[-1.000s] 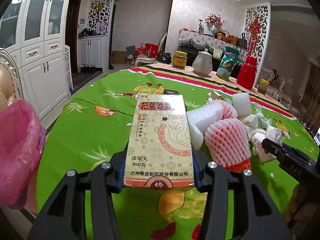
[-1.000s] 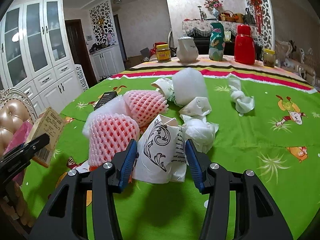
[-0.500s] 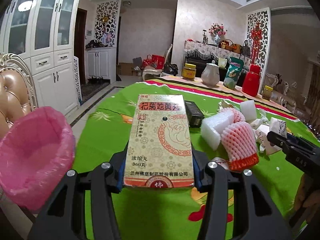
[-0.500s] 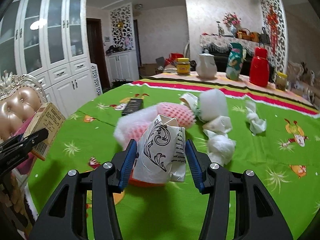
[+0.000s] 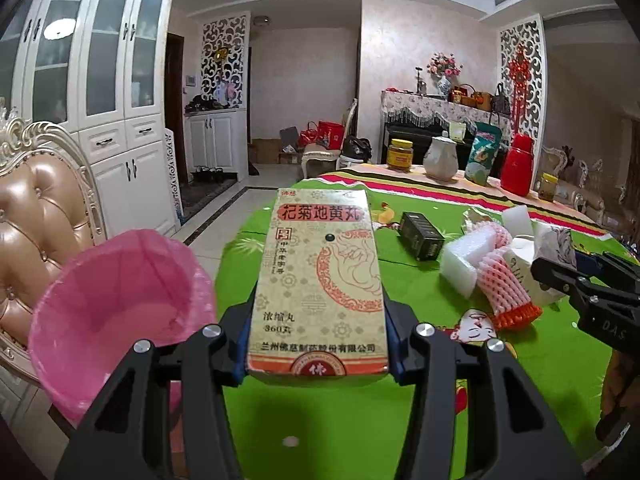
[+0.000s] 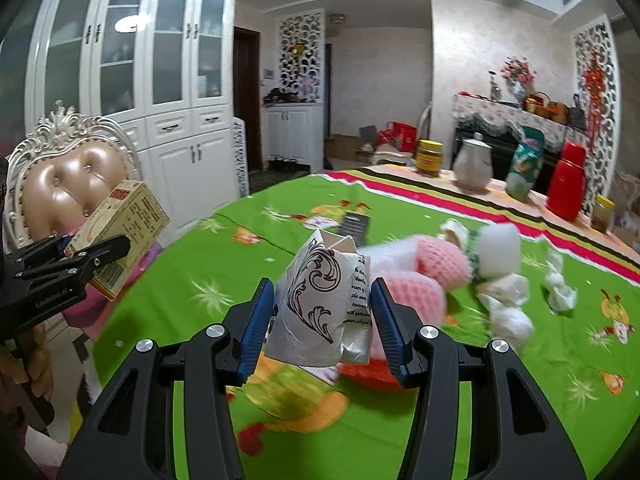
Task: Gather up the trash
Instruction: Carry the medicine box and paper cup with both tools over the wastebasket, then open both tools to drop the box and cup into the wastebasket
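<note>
My left tool clamps the medicine box beside the pink bin bag; my right tool grips the paper cup. Releasing short of the floppy rim, I risk dropping either on the floor.

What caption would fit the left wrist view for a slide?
Left gripper holds a yellow medicine box beside a pink trash bag, above the green tablecloth.
</note>
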A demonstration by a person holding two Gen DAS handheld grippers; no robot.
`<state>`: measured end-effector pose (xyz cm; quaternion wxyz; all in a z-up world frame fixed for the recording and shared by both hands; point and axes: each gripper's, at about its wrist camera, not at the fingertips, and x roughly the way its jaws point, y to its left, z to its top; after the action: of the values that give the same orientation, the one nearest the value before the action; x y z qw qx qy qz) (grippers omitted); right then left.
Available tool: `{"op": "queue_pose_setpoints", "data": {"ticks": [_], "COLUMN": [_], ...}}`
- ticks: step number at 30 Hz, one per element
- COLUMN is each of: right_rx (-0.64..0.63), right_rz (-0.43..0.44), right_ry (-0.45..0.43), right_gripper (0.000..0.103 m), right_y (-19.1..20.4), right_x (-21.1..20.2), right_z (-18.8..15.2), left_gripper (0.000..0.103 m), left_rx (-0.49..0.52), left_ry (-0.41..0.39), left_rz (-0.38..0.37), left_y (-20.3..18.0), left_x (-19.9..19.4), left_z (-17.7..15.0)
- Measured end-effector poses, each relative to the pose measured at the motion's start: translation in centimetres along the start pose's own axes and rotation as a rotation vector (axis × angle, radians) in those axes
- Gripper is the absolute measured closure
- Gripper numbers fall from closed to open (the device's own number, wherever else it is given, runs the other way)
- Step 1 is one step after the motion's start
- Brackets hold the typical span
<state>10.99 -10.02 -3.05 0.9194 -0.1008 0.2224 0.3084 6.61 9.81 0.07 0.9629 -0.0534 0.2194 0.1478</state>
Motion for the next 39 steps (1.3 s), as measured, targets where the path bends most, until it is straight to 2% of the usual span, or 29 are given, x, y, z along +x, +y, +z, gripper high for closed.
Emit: {"op": "queue_pose_setpoints", "data": {"ticks": [10, 19, 26, 33, 39], "right_rx": [-0.050, -0.108, -0.164, -0.200, -0.200], "right_rz": [0.134, 0.248, 0.330, 0.442, 0.467], "right_ry": [0.000, -0.009, -0.013, 0.008, 0.054], "right_gripper": [0.054, 0.054, 0.054, 0.054, 0.054], "right_y": [6.8, 12.8, 17.1, 21.6, 24.4], "right_x": [2.0, 3.2, 4.2, 6.3, 9.2], "right_z": [1.7, 3.2, 4.0, 4.7, 5.1], "left_gripper": [0.054, 0.054, 0.054, 0.054, 0.054], "left_rx": [-0.007, -0.037, -0.104, -0.122, -0.139], "left_ry": [-0.028, -0.052, -0.016, 0.069, 0.106], "left_rz": [0.048, 0.126, 0.181, 0.198, 0.211], "left_y": [4.8, 10.3, 15.8, 20.0, 22.5], "left_x": [-2.2, -4.1, -3.8, -2.0, -0.7], "left_z": [0.4, -0.1, -0.8, -2.0, -2.8]}}
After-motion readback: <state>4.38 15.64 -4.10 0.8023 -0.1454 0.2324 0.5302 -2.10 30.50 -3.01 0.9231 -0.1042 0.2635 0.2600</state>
